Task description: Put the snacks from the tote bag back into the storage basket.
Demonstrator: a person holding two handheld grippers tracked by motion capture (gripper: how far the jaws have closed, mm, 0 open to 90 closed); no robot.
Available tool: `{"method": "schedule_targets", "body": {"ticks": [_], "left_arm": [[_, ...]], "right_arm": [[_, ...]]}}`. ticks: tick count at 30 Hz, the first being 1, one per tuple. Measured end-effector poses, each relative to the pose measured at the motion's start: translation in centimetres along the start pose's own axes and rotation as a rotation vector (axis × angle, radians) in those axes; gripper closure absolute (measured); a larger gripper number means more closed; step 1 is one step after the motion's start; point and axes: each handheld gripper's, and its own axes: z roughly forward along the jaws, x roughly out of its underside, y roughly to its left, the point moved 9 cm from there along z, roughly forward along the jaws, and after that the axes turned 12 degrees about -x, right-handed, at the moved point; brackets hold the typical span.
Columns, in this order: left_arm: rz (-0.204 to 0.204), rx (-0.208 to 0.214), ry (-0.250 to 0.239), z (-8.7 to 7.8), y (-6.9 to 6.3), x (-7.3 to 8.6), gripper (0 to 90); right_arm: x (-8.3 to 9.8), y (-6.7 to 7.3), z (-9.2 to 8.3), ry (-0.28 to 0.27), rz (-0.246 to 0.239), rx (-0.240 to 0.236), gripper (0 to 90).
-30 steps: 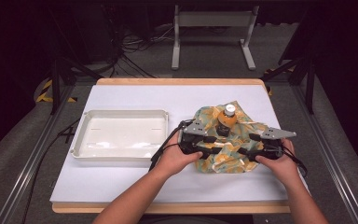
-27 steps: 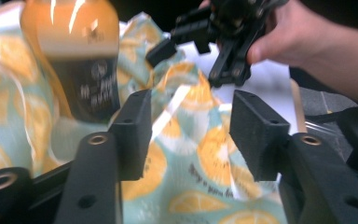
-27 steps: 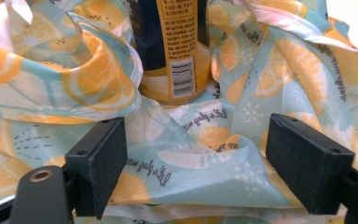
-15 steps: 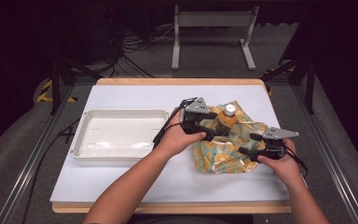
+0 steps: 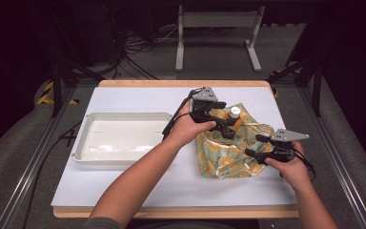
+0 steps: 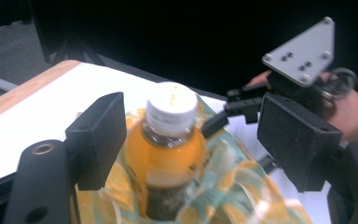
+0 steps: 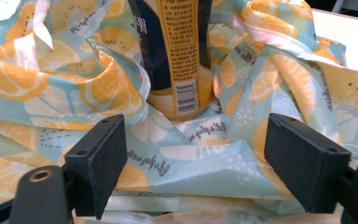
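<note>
A bottle of orange drink with a white cap [image 5: 235, 112] stands upright inside a teal bag printed with citrus slices [image 5: 224, 157], right of the table's middle. My left gripper [image 5: 225, 128] hovers over the bag beside the bottle. In the left gripper view its jaws have just been opening, and the bottle [image 6: 170, 140] shows between the pads without touching them. My right gripper [image 5: 254, 145] rests at the bag's right edge, open. In the right gripper view the crumpled bag [image 7: 191, 154] lies between the jaws and the bottle's label [image 7: 182, 56] rises behind it.
A white shallow tray [image 5: 83, 143] sits on the left of the white table top [image 5: 138, 186]. The wooden table edge [image 5: 171, 212] runs along the near side. Metal stands and cables are on the dark floor beyond the table.
My left gripper has lifted off the bag's left side and moved away from me toward the bottle, and its jaws stand wider. The right gripper has stayed put.
</note>
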Motion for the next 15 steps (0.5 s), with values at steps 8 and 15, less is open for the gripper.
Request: {"method": "schedule_targets", "body": {"ticks": [8, 15], "left_arm": [[-0.025, -0.012, 0.009, 1.9, 0.6, -0.1, 21.0], [-0.039, -0.018, 0.001, 3.1, 1.0, 0.1, 20.7]], "right_arm": [[-0.1, 0.0, -0.1, -0.008, 0.001, -0.004, 21.1], [0.0, 0.0, -0.1, -0.005, 0.004, -0.004, 21.0]]}}
